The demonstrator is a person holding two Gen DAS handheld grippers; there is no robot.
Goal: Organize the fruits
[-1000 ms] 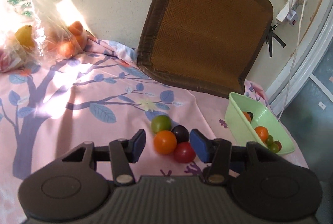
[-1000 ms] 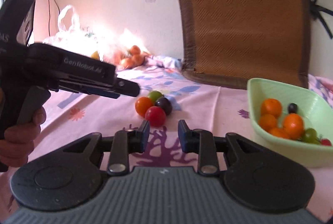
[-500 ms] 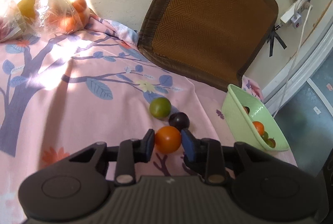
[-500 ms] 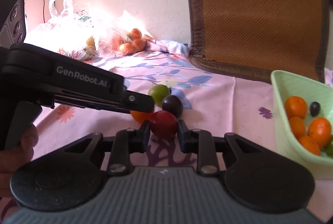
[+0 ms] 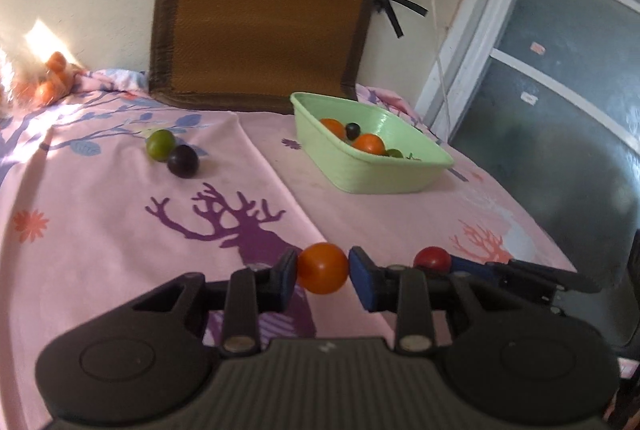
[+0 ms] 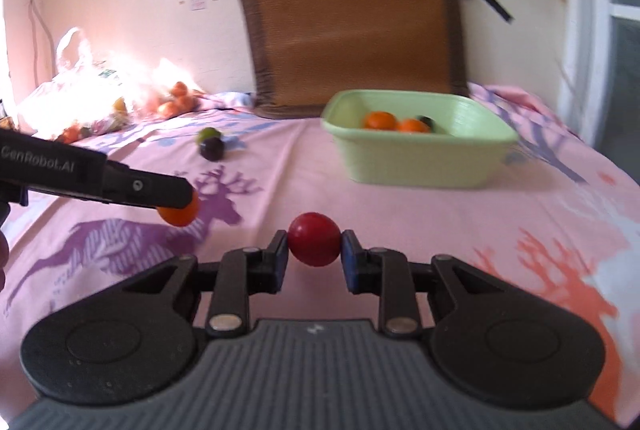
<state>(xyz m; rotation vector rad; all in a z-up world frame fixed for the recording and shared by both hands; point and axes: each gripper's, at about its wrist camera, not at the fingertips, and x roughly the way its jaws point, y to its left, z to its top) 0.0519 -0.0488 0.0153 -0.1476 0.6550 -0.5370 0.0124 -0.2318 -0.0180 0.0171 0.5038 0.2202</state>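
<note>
My left gripper is shut on an orange fruit and holds it above the pink cloth. My right gripper is shut on a red fruit, also lifted. Each shows in the other view: the red fruit to the right, the orange fruit to the left. A green fruit and a dark purple fruit lie touching on the cloth, far left. A pale green tub with several fruits stands ahead, right of centre; it also shows in the right wrist view.
A brown cushion leans on the wall behind the tub. A plastic bag with oranges sits at the far left by the wall. The cloth's edge drops off at the right beside a glass door.
Both grippers closed on their fruits in the cluster and lifted them back away from it. The green and purple fruits stayed on the cloth.
</note>
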